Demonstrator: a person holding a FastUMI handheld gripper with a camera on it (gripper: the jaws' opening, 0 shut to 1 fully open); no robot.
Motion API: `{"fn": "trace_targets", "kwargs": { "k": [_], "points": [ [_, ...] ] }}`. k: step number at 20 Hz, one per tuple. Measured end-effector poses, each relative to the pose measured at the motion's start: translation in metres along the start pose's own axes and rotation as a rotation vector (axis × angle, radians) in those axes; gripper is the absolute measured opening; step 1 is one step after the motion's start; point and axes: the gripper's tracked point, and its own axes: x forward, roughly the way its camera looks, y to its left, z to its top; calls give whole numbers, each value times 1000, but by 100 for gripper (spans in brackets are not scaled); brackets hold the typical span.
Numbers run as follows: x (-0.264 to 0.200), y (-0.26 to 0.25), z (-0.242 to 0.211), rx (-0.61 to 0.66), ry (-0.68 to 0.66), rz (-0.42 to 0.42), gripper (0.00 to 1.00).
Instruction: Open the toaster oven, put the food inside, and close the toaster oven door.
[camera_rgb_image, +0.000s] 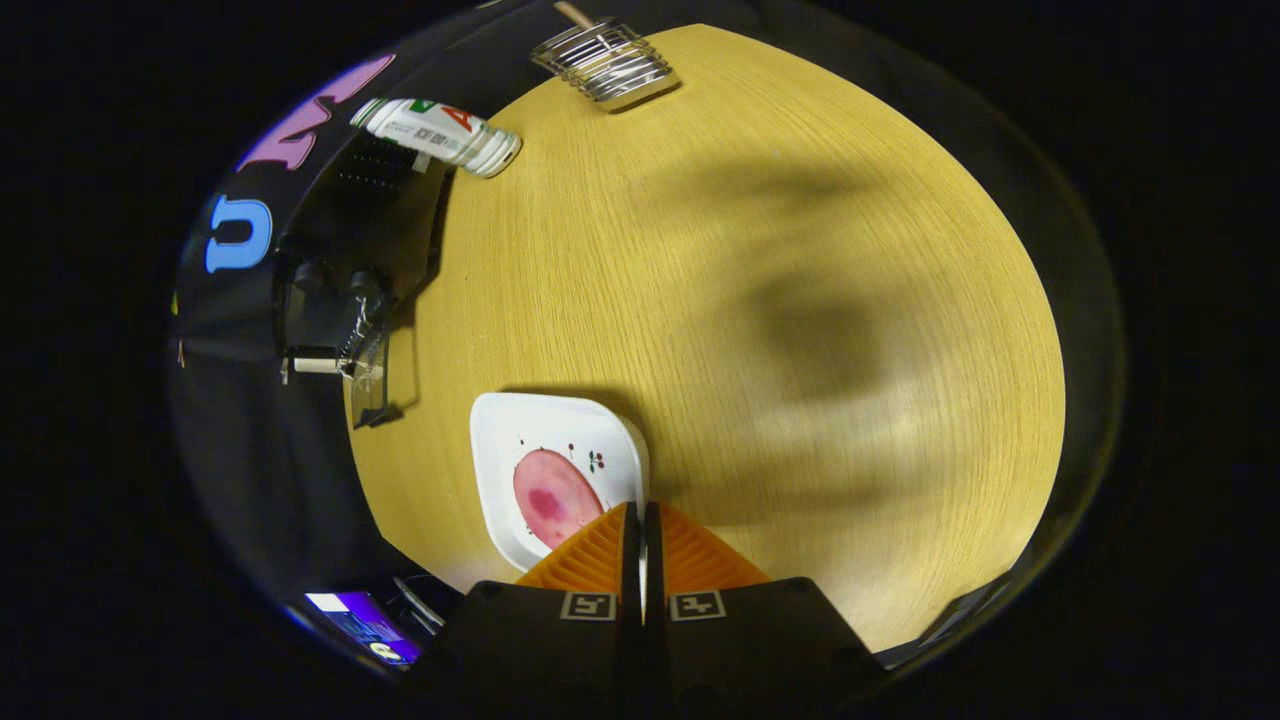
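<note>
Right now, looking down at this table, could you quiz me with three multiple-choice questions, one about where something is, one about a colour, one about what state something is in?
1. Where is the white plate?
A. Just ahead of the gripper's fingers, partly under them
B. Beside the wire rack
C. On top of the toaster oven

2. What colour is the slice of food on the plate?
A. Green
B. Pink
C. Blue

3. How do the fingers of the gripper stand?
A. Spread wide around the bottle
B. Closed together with a thin gap, holding nothing
C. Clamped on the wire rack

Answers: 1 A, the plate's edge runs under the fingertips. 2 B, the round slice is pink with a darker centre. 3 B, the fingers meet over the plate's rim, while the bottle and the wire rack lie far across the wooden table.
</note>
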Motion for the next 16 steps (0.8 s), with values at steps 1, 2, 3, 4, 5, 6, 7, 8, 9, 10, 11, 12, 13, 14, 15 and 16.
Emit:
{"fn": "trace_targets", "kwargs": {
  "k": [1, 2, 3, 4, 5, 6, 7, 8, 9, 10, 11, 12, 13, 14, 15, 16],
  "points": [
    [-2, 2, -2, 12, -10, 12, 5],
    [-5, 6, -4, 26, -25, 27, 5],
    [-8, 12, -8, 54, -35, 47, 5],
    [-11, 20, -10, 84, -51, 67, 5],
    [-15, 27, -14, 112, -65, 85, 5],
    [-21, 33, -22, 138, -81, 95, 5],
    [-24, 41, -27, 162, -92, 103, 5],
    [-27, 50, -34, 186, -107, 106, 5],
    [-28, 59, -41, 211, -114, 106, 5],
    [-29, 68, -50, 238, -121, 110, 5],
    [-30, 79, -58, 257, -126, 115, 5],
    [-30, 91, -66, 277, -133, 122, 5],
    [-29, 103, -72, 303, -140, 129, 5],
    [-27, 116, -77, 337, -147, 137, 5],
    [-23, 130, -80, 373, -157, 143, 5],
    [-18, 145, -84, 414, -166, 150, 5]
  ]
}}
